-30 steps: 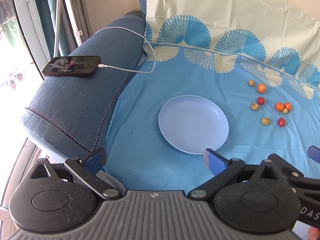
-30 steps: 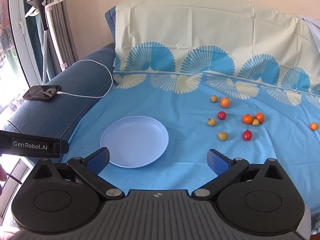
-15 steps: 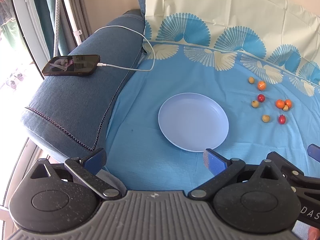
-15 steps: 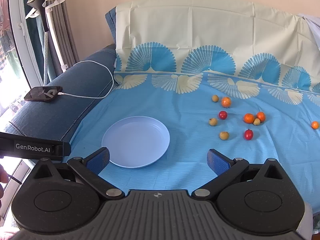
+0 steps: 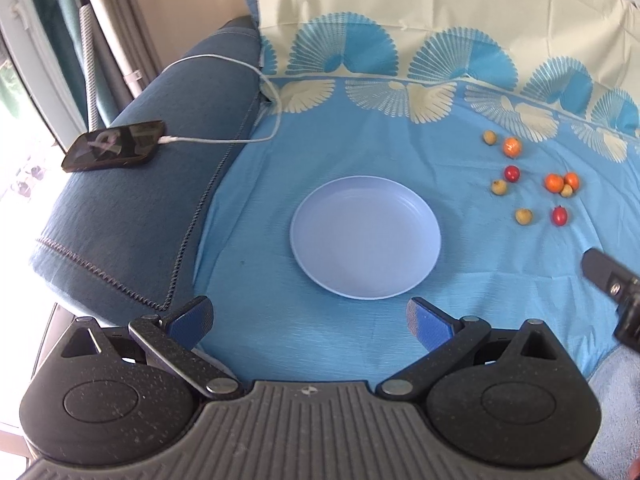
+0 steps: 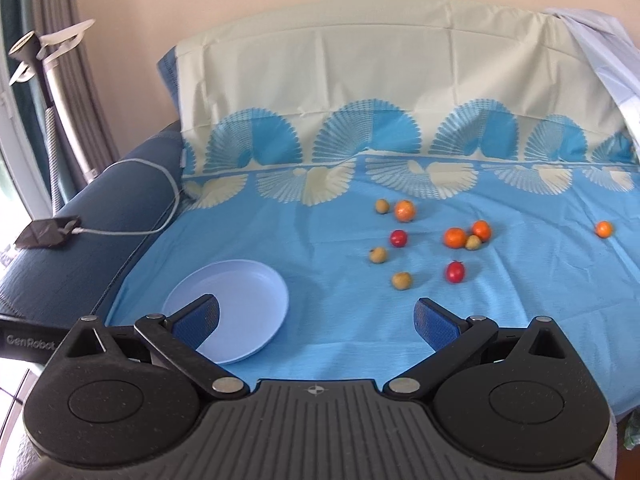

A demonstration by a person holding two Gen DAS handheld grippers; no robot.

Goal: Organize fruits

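Note:
An empty pale blue plate (image 5: 365, 236) lies on the blue cloth; it also shows in the right wrist view (image 6: 244, 292). Several small orange, red and yellow-brown fruits lie loose to its right, among them an orange one (image 6: 455, 237), a red one (image 6: 455, 271) and a yellow-brown one (image 6: 401, 281). A lone orange fruit (image 6: 603, 229) lies farther right. My left gripper (image 5: 310, 318) is open and empty just before the plate. My right gripper (image 6: 318, 318) is open and empty, well short of the fruits.
A phone (image 5: 114, 150) on a white cable (image 5: 224, 140) rests on the blue sofa arm (image 5: 132, 216) at the left. The patterned cloth climbs the backrest (image 6: 380, 80). A stand (image 6: 52, 112) is by the curtain.
My right gripper has moved right and forward toward the fruits; the plate has slid to its lower left. My left gripper has moved slightly toward the plate.

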